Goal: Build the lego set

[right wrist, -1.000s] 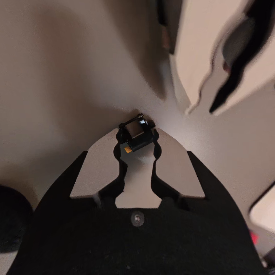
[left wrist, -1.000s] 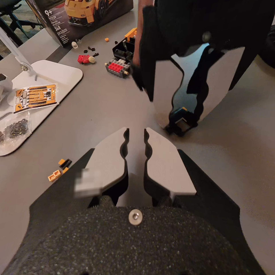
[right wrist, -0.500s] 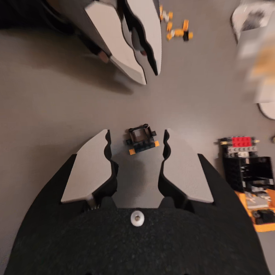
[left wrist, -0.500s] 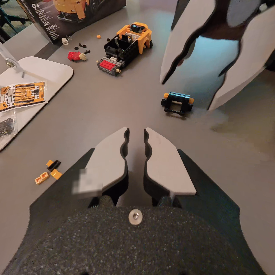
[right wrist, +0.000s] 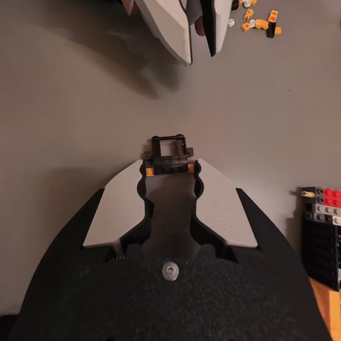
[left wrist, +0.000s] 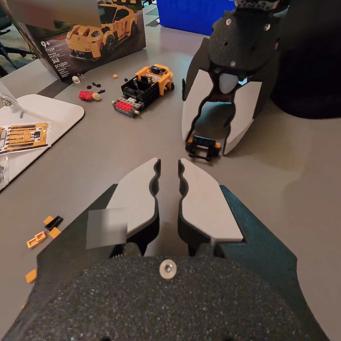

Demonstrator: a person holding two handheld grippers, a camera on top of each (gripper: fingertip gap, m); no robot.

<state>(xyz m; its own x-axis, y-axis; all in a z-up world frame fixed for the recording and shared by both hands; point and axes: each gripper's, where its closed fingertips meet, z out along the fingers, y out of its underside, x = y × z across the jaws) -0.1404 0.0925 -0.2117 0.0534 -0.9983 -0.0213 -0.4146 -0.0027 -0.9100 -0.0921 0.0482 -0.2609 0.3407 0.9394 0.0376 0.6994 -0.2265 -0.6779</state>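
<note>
Black-and-orange lego piece sits pinched in right claw; left claw narrowly parted (empty).

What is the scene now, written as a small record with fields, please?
surface: grey table
piece in work: small black and orange lego sub-assembly, lying on the table
right gripper: fingertips at both orange ends of it; grip cannot be confirmed
left gripper: slightly open, empty, apart from the piece
main build: partly built orange and black lego car
loose parts: small orange and black bricks
</note>
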